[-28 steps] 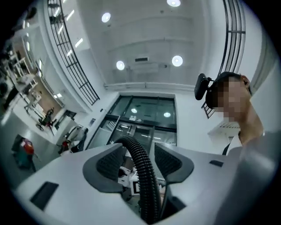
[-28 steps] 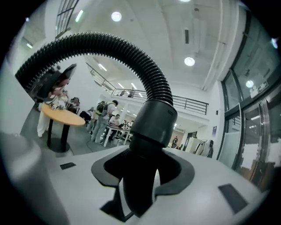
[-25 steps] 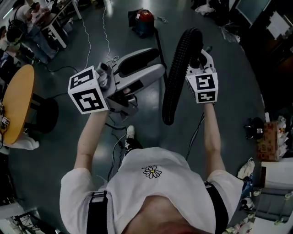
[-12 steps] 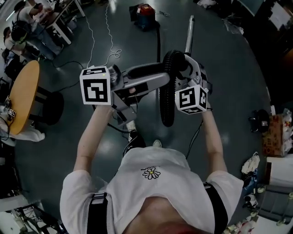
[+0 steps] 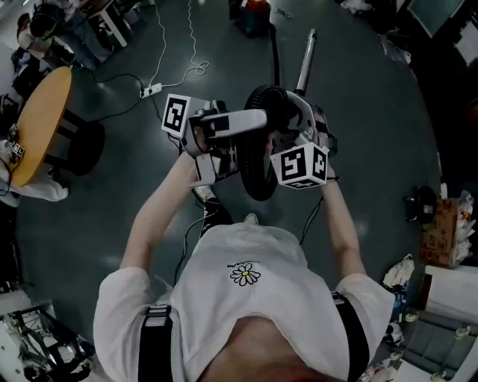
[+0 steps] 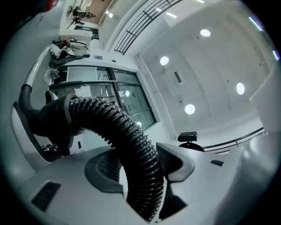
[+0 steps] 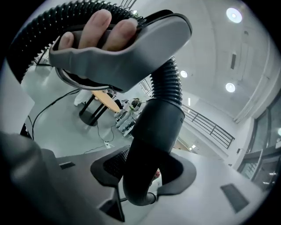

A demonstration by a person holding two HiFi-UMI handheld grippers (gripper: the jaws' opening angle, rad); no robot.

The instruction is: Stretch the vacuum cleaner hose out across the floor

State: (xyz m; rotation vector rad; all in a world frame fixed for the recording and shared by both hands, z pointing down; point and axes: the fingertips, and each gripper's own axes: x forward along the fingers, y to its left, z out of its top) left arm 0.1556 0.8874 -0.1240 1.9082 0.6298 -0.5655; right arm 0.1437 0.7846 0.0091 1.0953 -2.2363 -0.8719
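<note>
Hose: black ribbed line, held up in a tight loop before the person's chest, well short of the canister and not yet laid on the floor.
Left tool: clamped across the ribbed run, well short of the canister.
Right tool: closed on the smooth black cuff, just beside the left tool and a little nearer the canister.
Arms: both forearms reach forward, elbows bent. The left tool lies sideways with fingers wrapped over its handle, and the right points roughly toward the canister.
Wand: metal tube running on beyond the cuff, toward the canister.
Risk: drawn apart from this curl, the hose may well twist or kink. The smooth cuff looks likely to slip in the pads. A hard pull could drag the canister or snag the white power strip lying left of it.
</note>
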